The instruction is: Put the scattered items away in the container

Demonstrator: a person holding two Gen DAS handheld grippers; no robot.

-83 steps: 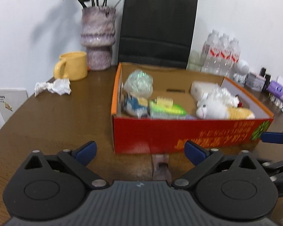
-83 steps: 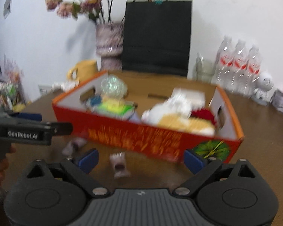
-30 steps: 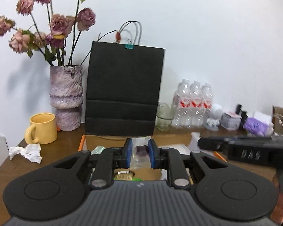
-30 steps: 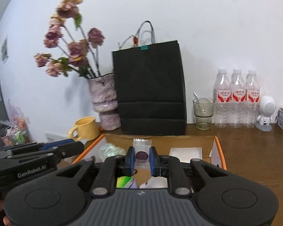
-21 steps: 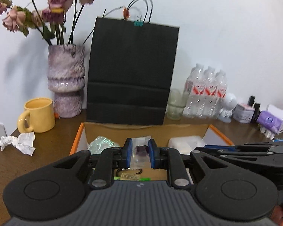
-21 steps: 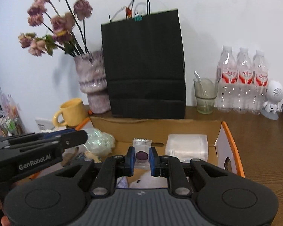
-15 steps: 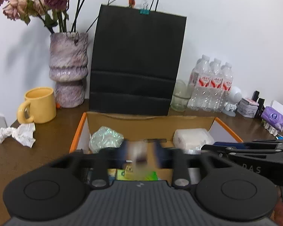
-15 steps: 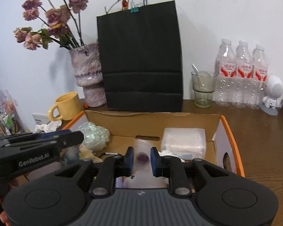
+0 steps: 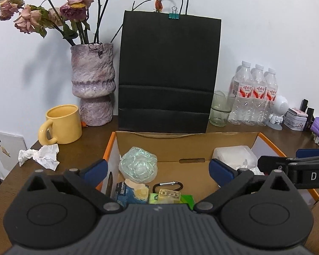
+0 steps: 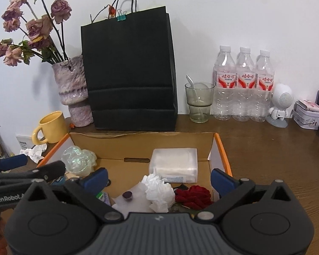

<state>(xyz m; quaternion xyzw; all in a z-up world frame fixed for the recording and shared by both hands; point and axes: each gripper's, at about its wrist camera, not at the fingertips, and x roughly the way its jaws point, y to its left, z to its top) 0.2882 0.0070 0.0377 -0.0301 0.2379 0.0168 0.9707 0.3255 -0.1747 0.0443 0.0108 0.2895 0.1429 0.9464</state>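
Both grippers, left [image 9: 157,171] and right [image 10: 158,178], hung wide open and empty above the box [image 10: 221,148]; a sweet [image 10: 127,195] lay inside.

Bright, even, sharp lighting; soft flower shadow on the wall [image 9: 21,68]; fisheye-curved, dark corners.

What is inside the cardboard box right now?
The cardboard box holds an iridescent wad, clear plastic case, white tissue, red rose and candy packet. The hand-held grippers hide its near part.
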